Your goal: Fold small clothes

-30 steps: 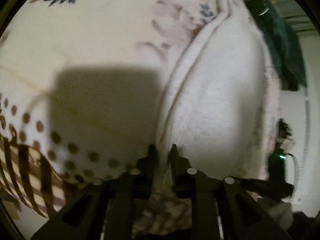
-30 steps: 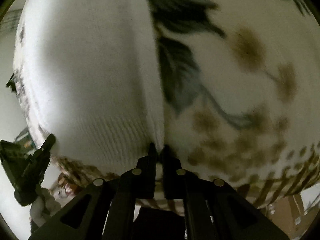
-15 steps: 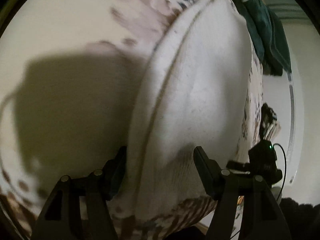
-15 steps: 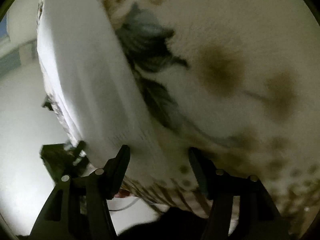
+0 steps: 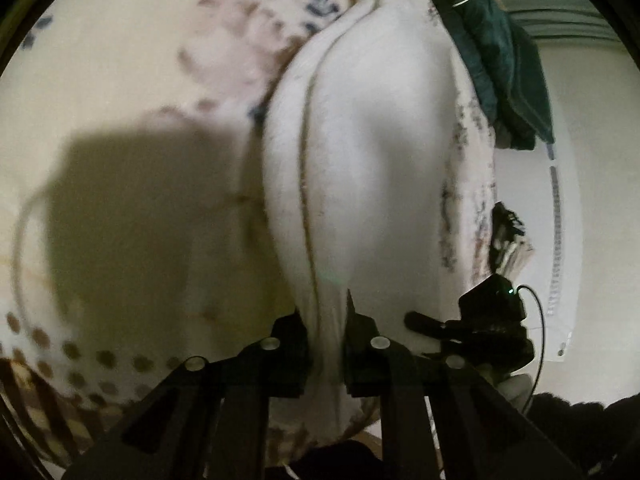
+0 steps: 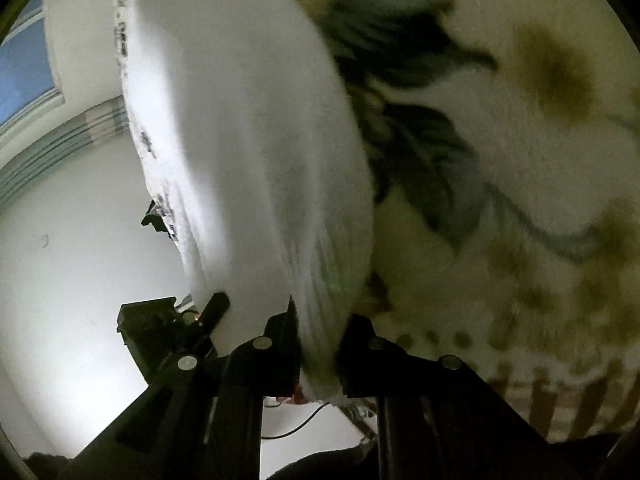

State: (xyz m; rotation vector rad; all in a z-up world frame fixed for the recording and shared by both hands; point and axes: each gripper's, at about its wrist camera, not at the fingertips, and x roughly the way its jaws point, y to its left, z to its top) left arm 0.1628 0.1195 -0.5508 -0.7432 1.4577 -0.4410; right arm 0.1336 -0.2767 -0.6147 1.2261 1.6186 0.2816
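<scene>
A white knitted garment [image 5: 372, 168] lies folded on a cream floral cloth [image 5: 132, 80]. My left gripper [image 5: 326, 320] is shut on the garment's near seamed edge, with the fabric bunched between the fingers. In the right wrist view the same white garment [image 6: 248, 140] runs up from my right gripper [image 6: 318, 336], which is shut on its ribbed near edge. The other gripper shows at the side of each view, at the right in the left wrist view [image 5: 488, 320] and at the left in the right wrist view [image 6: 168, 328].
A dark green garment [image 5: 500, 52] lies at the far right of the floral cloth. The cloth has dotted and striped borders [image 5: 80, 360] near me. White wall [image 6: 80, 220] and a window [image 6: 24, 64] show beyond the cloth's edge.
Half a second ago both grippers were open astride the garment's edge. Now both have shut on it again, and the garment looks slightly raised at the near edge.
</scene>
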